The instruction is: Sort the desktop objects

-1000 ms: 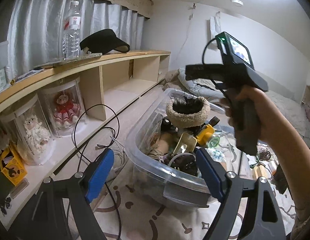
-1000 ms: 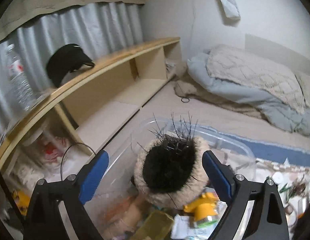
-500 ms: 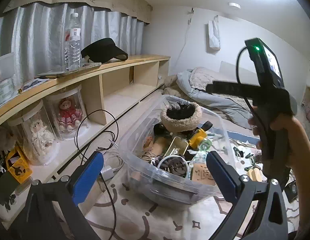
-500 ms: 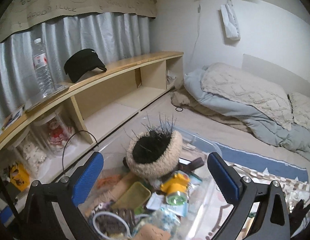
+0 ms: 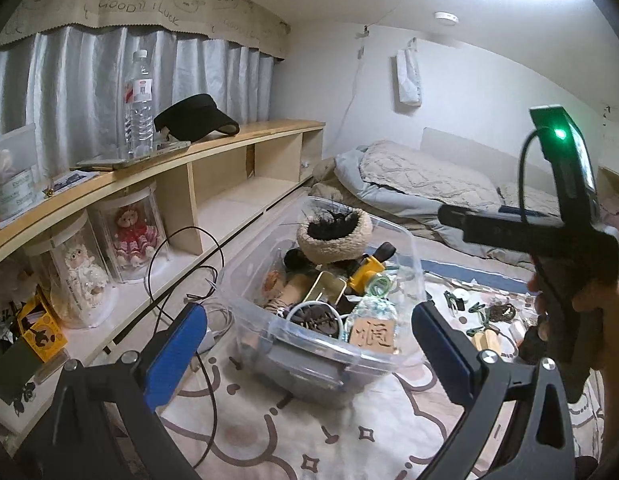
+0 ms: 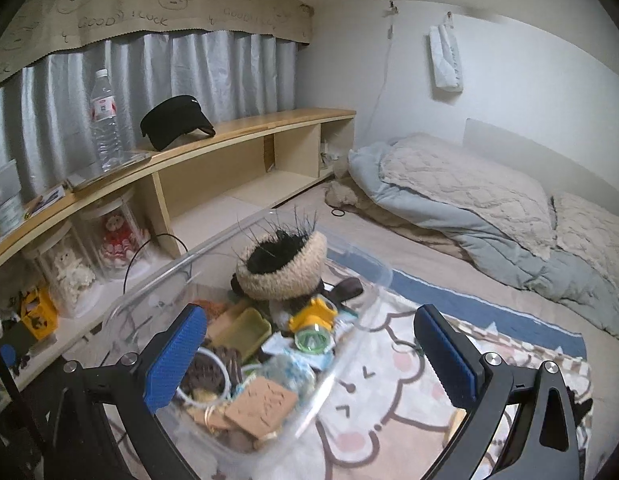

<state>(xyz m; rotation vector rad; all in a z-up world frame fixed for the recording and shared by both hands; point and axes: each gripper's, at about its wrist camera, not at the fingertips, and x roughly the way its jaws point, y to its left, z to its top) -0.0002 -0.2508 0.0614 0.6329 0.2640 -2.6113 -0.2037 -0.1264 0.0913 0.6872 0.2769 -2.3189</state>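
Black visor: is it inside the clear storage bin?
No. The black visor lies on top of the wooden shelf beside the water bottle, apart from the clear storage bin.

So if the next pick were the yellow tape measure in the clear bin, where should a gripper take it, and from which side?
Judging by its pose, grip the yellow tape measure across its body, coming from above. It lies near the top of the pile in the clear bin, but the woolly hat crowds its far side and clutter hems in the rest, so only the top looks free.
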